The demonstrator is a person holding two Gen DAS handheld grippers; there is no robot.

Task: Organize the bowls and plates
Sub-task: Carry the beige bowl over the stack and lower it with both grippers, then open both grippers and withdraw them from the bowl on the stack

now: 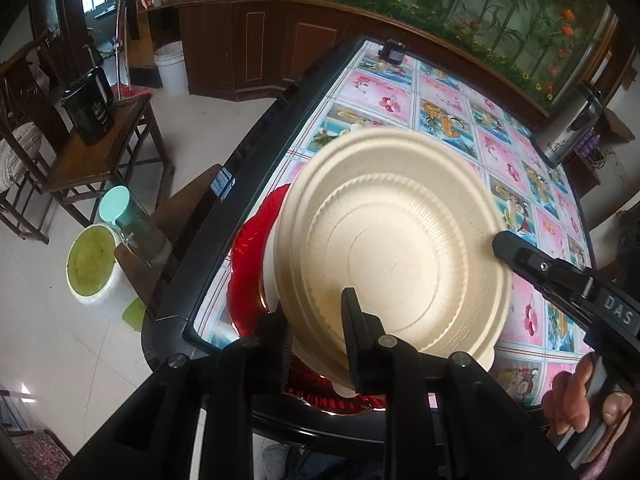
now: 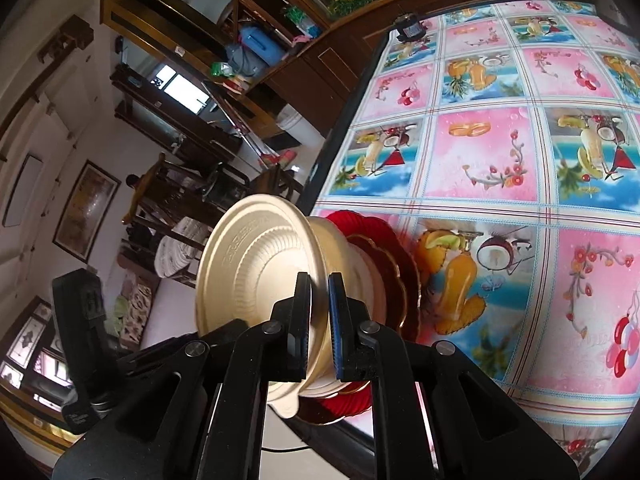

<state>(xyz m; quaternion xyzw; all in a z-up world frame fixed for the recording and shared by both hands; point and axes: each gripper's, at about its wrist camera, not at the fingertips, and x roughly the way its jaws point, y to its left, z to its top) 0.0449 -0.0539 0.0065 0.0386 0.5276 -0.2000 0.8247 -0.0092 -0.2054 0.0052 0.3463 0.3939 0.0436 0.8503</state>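
Item: cream bowl being seated on the stack.
I am pinching the cream bowl's (image 2: pixel 256 276) rim in both the right claw (image 2: pixel 319 320) and left claw (image 1: pixel 316 332), lowering it onto bowls over red plates (image 2: pixel 404 280) at the desk (image 2: pixel 500 152) edge; next, release squarely.

A black-framed table (image 1: pixel 208 312) covered with a glossy cloth of pink and blue fruit-and-flower squares (image 2: pixel 484 152) carries a scalloped red glass plate (image 1: pixel 250 248) near its left front corner. A small black device (image 1: pixel 391 51) sits at the far edge, and a steel thermos jug (image 1: pixel 570 128) stands by the right edge
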